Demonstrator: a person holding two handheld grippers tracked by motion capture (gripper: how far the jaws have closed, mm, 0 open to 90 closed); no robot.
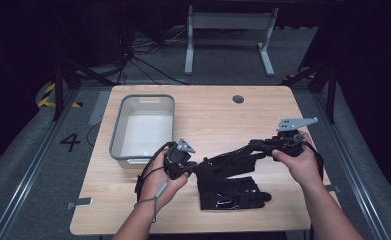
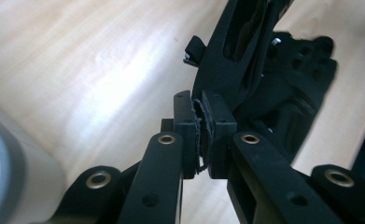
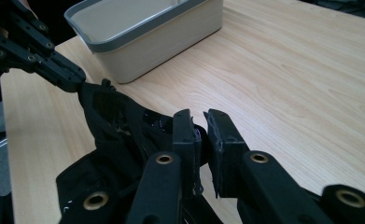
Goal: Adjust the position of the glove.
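High view: you hold a black glove [image 1: 222,170] stretched between your two tools above the wooden table [image 1: 218,115], its cuff end raised and its fingers trailing down onto a second black glove [image 1: 238,196] lying flat near the table's front edge. Your left gripper [image 1: 187,168] pinches one edge of the raised glove; the left gripper view shows the jaws pressed together on a thin fold of fabric [image 2: 201,135]. Your right gripper [image 1: 250,146] reaches in from the other side. In the right gripper view its jaws stand close with a narrow gap, dark material showing between them, so you appear to have a light hold there, though how firm cannot be told. A grey-rimmed bin [image 1: 144,125] sits at the table's left rear, just beyond your left hand [image 1: 159,177], with nothing seen inside it.

Judging from this, the risk is on the right side: a shallow bite on slick fabric could slip if you pull the two tools further apart, dropping that end. The hanging fingers touch the flat glove and could drag it toward the table's edge if you sweep sideways. Swinging toward the bin, the slack part may catch on its rim.
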